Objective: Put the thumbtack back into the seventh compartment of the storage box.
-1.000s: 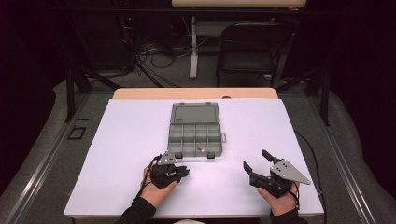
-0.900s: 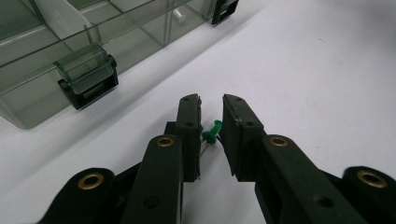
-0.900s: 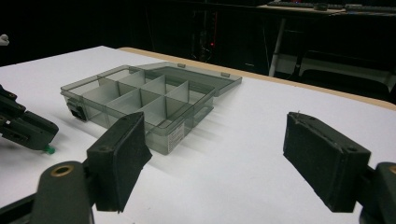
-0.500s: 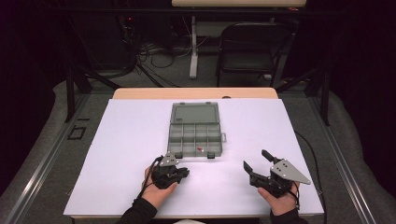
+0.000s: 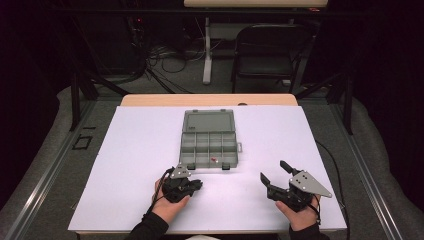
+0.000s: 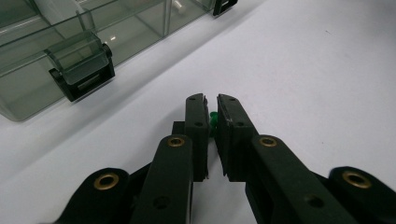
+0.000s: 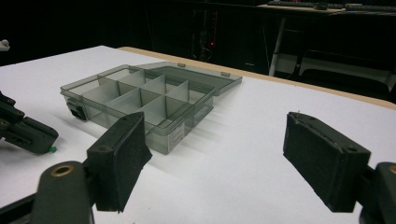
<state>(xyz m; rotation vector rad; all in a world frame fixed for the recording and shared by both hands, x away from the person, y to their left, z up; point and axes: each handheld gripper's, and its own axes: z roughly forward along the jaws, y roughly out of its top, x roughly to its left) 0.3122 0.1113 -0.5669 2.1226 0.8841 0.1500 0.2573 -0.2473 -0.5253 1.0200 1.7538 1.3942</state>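
left gripper: low on the white table, just in front of the box's near edge. Jaws have just been closing and now sit nearly together, pinching a small green pin. In the high view the left gripper sits in the person's left hand, near the table's front edge.
green pin: caught between the pads near their tips, at table level; only a sliver of green visible. Also seen in the right gripper view as a green speck under the left gripper's tip.
right gripper: jaws spread wide, nothing between them, pads clear of the table. High view has it held in the right hand, well apart from the left gripper, off the box's right front corner.
compartment box: clear grey plastic, centre of table, lid swung open flat on the far side. Dividers make a grid of small cells.
box latch: black clip on the near wall, just beside the left gripper's jaws, not touching.
red item: small, in a front-row cell; too small to identify.
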